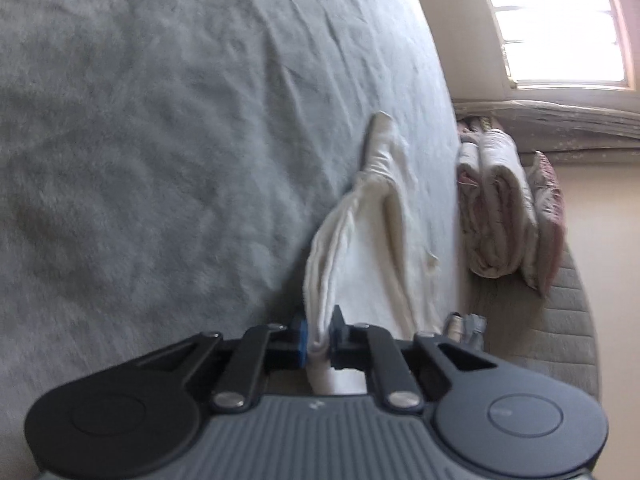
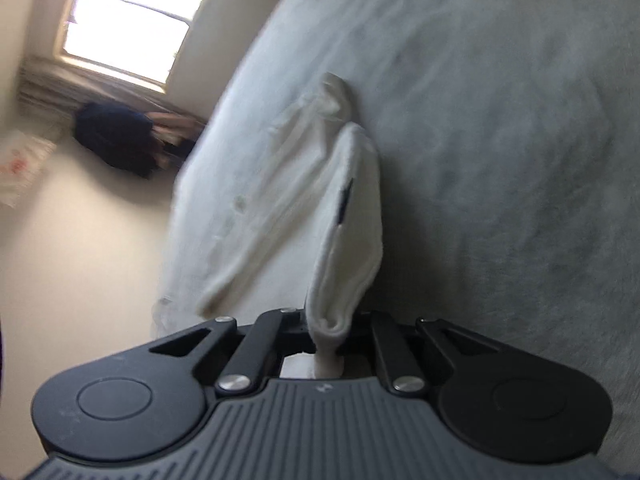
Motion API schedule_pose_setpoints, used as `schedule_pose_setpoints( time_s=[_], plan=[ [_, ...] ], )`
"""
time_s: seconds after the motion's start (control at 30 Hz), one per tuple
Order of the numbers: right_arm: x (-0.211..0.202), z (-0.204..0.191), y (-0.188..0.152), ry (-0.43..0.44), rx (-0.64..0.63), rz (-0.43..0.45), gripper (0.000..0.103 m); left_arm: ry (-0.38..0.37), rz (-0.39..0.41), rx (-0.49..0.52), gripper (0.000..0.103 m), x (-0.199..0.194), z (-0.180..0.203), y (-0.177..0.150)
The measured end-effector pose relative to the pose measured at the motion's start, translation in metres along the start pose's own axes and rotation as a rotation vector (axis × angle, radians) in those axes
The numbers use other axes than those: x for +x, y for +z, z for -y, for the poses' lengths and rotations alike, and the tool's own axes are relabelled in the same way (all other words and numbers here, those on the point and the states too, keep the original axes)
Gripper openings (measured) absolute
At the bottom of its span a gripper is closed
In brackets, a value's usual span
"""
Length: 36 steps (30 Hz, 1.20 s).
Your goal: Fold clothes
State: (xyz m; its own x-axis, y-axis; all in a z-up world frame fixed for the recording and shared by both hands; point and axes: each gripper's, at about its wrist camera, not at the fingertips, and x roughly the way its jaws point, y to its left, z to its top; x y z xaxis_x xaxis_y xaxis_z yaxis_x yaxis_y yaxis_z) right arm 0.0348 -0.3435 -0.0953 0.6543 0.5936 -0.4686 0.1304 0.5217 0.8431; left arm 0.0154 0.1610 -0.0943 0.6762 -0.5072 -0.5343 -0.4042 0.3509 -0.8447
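A white garment (image 1: 372, 236) lies stretched out near the edge of a grey bedspread (image 1: 160, 140). My left gripper (image 1: 320, 340) is shut on a bunched edge of the garment, which runs away from the jaws toward a narrow end. In the right wrist view the same white garment (image 2: 320, 200) lies on the bedspread (image 2: 500, 160). My right gripper (image 2: 328, 332) is shut on another bunched edge of it, and a fold rises from the jaws. Both views are tilted and blurred.
Folded pinkish blankets (image 1: 500, 200) are stacked on a quilted surface beyond the bed edge. A bright window (image 1: 560, 20) is above them. In the right wrist view a dark bundle (image 2: 120, 140) lies on the floor under the window (image 2: 132, 20).
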Motion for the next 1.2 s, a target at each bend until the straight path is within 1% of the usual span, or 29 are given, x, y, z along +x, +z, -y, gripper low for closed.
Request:
schedule_pose_setpoints(
  time_s=[0.03,0.07,0.23,0.4,0.53,0.7,0.83,0.97,1.07,1.2],
  plan=[
    [-0.004,-0.001,0.000,0.027,0.017,0.008,0.008,-0.013,-0.007,-0.003,0.009,-0.003,0.001,0.000],
    [-0.008,-0.001,0.000,0.031,0.034,0.010,0.008,-0.017,-0.009,-0.003,0.009,-0.006,0.003,0.000],
    [-0.022,-0.006,0.000,0.009,0.065,0.000,0.007,-0.001,0.000,-0.003,0.009,-0.018,0.012,-0.002],
    [-0.033,-0.011,-0.009,-0.010,0.058,-0.009,0.007,0.022,-0.002,-0.029,0.009,-0.035,0.005,-0.013],
    [-0.049,-0.002,-0.020,-0.013,0.075,-0.024,0.007,0.031,-0.011,-0.033,0.009,-0.055,-0.004,-0.027],
    [-0.061,0.005,-0.032,-0.022,0.092,-0.031,0.007,0.035,-0.041,-0.030,0.009,-0.082,-0.012,-0.047],
    [-0.068,0.007,-0.040,-0.023,0.097,-0.035,0.007,0.054,-0.045,0.002,0.009,-0.101,-0.014,-0.067],
    [-0.075,0.010,-0.048,-0.025,0.103,-0.040,0.007,0.055,-0.054,0.013,0.009,-0.114,-0.022,-0.082],
    [-0.080,0.011,-0.054,-0.026,0.107,-0.043,0.008,0.052,-0.073,-0.009,0.009,-0.116,-0.031,-0.087],
    [-0.073,0.009,-0.046,-0.027,0.126,-0.050,0.008,0.026,-0.092,-0.077,0.009,-0.113,-0.034,-0.083]
  ],
)
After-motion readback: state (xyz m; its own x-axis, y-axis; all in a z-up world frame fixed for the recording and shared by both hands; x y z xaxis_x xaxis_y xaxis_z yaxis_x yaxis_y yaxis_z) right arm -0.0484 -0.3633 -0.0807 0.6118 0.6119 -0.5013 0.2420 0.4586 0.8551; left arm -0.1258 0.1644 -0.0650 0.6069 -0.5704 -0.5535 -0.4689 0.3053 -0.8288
